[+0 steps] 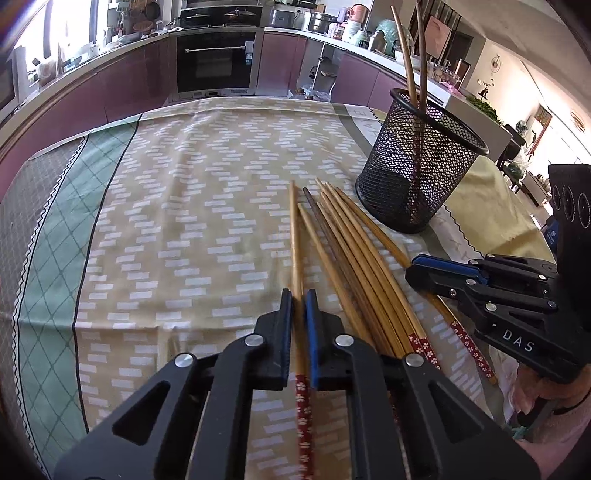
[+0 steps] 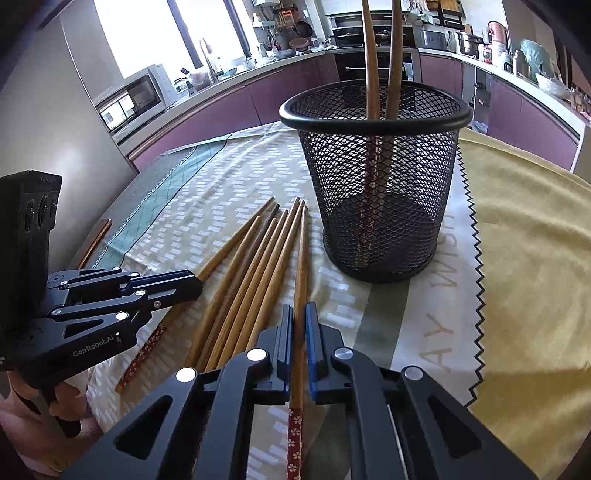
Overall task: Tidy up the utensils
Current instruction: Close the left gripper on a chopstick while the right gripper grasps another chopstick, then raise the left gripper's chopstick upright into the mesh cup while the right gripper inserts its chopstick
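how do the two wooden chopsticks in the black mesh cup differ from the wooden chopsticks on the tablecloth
The two chopsticks in the black mesh cup stand upright, leaning on its rim; the chopsticks on the tablecloth lie flat in a loose fan. The cup pair is untouched; two on the cloth are gripped. Both sets are wooden with red flowered ends.

Home kitchen, built-in oven (image 1: 216,61), purple cabinets (image 2: 221,110), pot-crowded counter (image 1: 328,27)

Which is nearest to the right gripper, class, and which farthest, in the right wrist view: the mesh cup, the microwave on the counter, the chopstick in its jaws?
1. The chopstick, clamped in the right gripper, straight ahead.
2. The mesh cup, upright on the tablecloth just beyond, slightly right.
3. The microwave, far back on the left counter.
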Action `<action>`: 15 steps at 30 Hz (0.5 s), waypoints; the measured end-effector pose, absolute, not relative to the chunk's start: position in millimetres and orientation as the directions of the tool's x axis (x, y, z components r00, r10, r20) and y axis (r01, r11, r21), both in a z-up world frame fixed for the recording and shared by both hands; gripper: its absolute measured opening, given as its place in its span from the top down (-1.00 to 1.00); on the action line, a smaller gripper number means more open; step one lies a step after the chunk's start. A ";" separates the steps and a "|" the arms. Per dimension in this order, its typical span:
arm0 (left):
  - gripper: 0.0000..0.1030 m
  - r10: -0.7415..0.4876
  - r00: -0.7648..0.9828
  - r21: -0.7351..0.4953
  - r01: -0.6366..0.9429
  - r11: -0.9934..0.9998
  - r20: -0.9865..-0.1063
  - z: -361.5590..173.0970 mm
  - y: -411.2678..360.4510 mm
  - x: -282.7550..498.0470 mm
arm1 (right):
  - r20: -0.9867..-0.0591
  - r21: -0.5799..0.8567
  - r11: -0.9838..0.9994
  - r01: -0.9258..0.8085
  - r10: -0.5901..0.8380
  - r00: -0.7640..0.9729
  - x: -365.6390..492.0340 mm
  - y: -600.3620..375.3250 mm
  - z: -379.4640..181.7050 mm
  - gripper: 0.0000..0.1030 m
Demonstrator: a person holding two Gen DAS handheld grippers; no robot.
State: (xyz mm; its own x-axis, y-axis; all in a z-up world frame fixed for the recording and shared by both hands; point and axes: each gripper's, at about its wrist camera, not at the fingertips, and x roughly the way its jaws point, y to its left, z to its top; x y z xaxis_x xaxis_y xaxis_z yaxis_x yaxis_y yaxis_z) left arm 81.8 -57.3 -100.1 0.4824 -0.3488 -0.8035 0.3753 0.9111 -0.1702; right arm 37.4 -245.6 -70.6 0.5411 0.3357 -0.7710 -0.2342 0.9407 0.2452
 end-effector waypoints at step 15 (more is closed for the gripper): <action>0.85 -0.407 0.494 -0.227 0.385 0.895 -0.769 -82.0 -45.1 71.2 | -0.723 0.277 0.916 -0.291 0.398 0.564 24.0 -249.4 -50.2 0.89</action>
State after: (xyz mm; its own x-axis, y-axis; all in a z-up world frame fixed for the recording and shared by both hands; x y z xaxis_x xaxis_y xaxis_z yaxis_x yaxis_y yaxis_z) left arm 71.2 -45.1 -82.0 0.4935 -0.4070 -0.7686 0.3850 0.8947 -0.2265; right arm 24.0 -249.4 -50.2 0.5644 0.3981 -0.7231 -0.2909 0.9157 0.2771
